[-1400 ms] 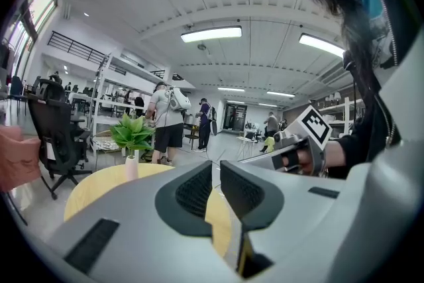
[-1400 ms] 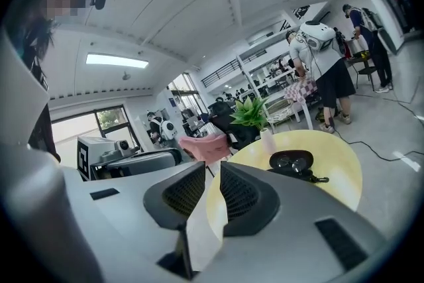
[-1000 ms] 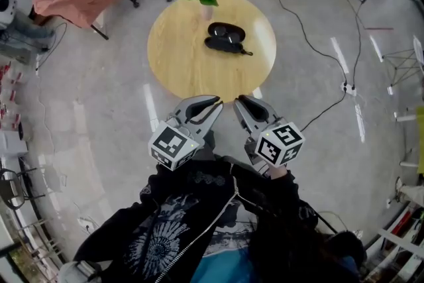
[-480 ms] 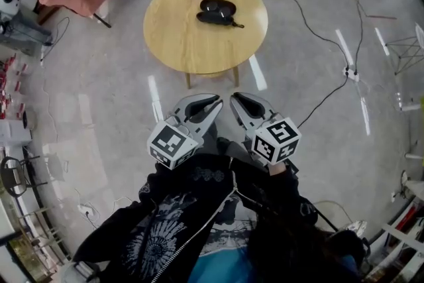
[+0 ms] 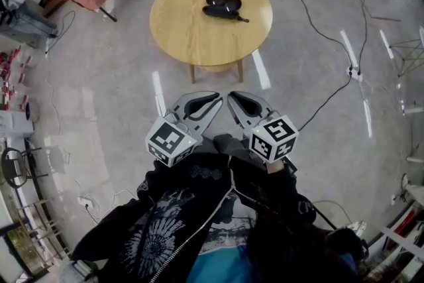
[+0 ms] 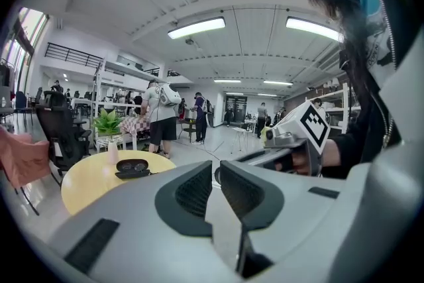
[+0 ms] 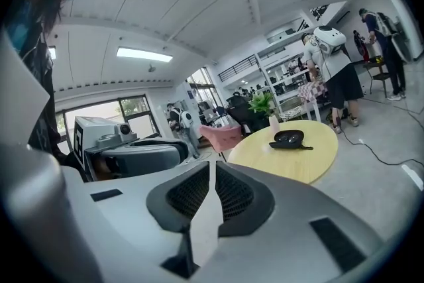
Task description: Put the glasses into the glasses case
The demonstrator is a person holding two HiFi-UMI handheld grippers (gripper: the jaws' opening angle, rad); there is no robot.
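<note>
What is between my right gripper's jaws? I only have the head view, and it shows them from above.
Observer: Nothing. In the right gripper view, the right gripper has its jaws closed together and empty.
Operator: And the left one?
Observer: It's the same. The left gripper has its jaws together with nothing between them.
Operator: Is the case over there open?
Observer: Yes. The left gripper view shows the glasses case lying open on the round wooden table, with two round lens-like shapes in it. I cannot tell for sure whether those are the glasses.
</note>
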